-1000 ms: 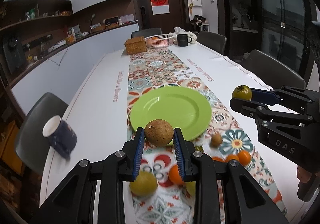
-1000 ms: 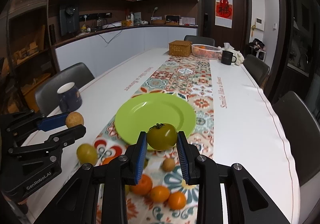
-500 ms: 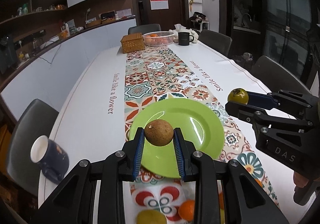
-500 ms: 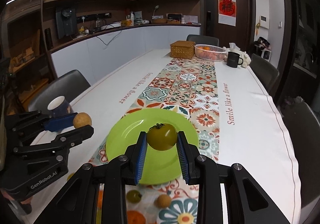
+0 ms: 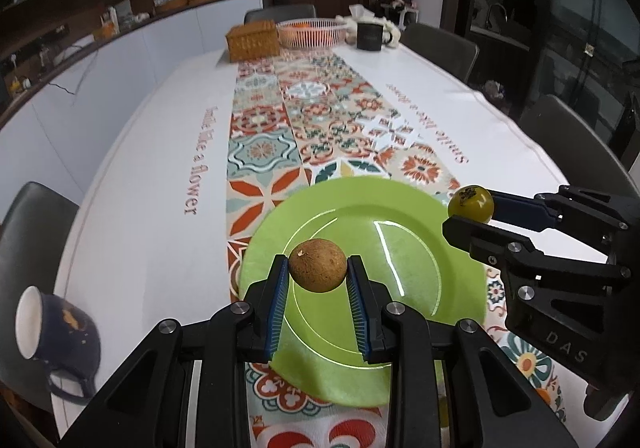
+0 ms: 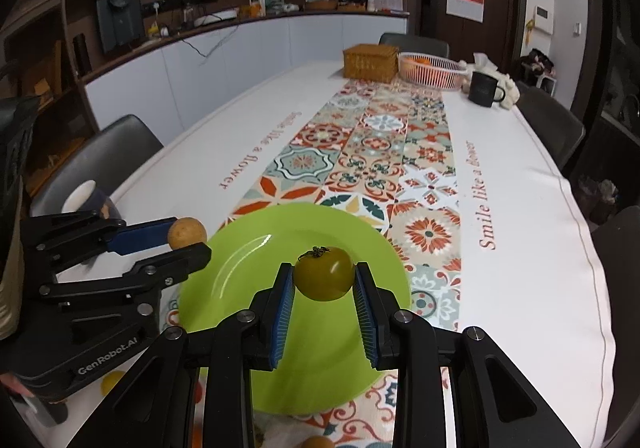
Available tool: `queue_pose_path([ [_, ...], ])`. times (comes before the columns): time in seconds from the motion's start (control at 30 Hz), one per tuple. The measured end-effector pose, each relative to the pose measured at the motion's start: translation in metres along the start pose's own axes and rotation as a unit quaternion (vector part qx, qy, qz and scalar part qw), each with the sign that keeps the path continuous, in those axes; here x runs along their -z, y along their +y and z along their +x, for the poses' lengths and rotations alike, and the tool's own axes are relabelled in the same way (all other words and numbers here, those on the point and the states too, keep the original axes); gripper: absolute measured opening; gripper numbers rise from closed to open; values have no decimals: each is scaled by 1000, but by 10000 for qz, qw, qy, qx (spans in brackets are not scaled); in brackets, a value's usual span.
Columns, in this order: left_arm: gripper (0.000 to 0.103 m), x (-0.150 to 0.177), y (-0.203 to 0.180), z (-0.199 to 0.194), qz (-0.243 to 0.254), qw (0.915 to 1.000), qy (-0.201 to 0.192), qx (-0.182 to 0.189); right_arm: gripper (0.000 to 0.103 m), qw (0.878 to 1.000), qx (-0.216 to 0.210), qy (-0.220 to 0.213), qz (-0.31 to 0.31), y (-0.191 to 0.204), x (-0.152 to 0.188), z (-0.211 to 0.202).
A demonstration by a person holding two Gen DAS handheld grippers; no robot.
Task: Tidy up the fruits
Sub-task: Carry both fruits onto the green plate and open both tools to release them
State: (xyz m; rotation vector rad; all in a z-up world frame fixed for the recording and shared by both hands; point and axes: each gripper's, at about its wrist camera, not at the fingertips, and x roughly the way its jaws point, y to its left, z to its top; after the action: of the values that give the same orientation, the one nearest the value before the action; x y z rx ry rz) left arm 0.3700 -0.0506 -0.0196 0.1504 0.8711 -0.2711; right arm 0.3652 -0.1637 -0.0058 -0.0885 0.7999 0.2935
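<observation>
Grippers both loaded: my left gripper [image 5: 318, 274] clamps a brown fruit [image 5: 317, 265], my right gripper [image 6: 324, 280] a green tomato [image 6: 323, 273]. Green plate [image 5: 420, 248] at frame centre is bare; loose fruit at the bottom edge remains, I judge.

The plate [image 5: 420, 232] is bright lime green and glossy, with pale streaks of reflected light. The fruit [image 5: 317, 265] in the left claw [image 5: 317, 280] is dull brown and speckled; the one [image 6: 324, 279] in the right claw [image 6: 324, 288] is olive-yellow with a dark green stem. Both claws are black with blue ribbed pads [image 5: 279, 300]. The bench [image 5: 152, 184] is white, with reddish-brown lettering along both long edges, and a runner [image 5: 272, 136] down its middle patterned in orange, teal, cream and green floral tiles. At the left edge stands a navy mug [image 5: 60, 332] with a white inside and small gold marks. At the far end are a tan woven basket [image 5: 252, 40], a pale pink wire basket [image 5: 312, 33] and a black mug [image 5: 370, 35].
</observation>
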Motion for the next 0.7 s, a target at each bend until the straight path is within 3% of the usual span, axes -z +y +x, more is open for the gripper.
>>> queue_pose_path([
  [0.33,30,2,7,44,-93,9978,647,125,31,9980,-80,607,156,-10,5,48],
  [0.43,30,4,6,45,-87,9977,661,74,31,9972,-86,701,262,-14,8,54],
  [0.5,34,4,6,43,-76,9978,649,84,31,9972,-58,696,279,-14,10,54],
  [0.57,47,4,6,37,-109,9980,621,66,32,9973,-65,681,262,-14,11,52],
  [0.63,52,4,8,32,-128,9983,567,47,41,9974,-42,650,313,-15,12,48],
  [0.7,52,4,8,25,-139,9984,542,6,41,9975,-44,613,363,-17,12,43],
])
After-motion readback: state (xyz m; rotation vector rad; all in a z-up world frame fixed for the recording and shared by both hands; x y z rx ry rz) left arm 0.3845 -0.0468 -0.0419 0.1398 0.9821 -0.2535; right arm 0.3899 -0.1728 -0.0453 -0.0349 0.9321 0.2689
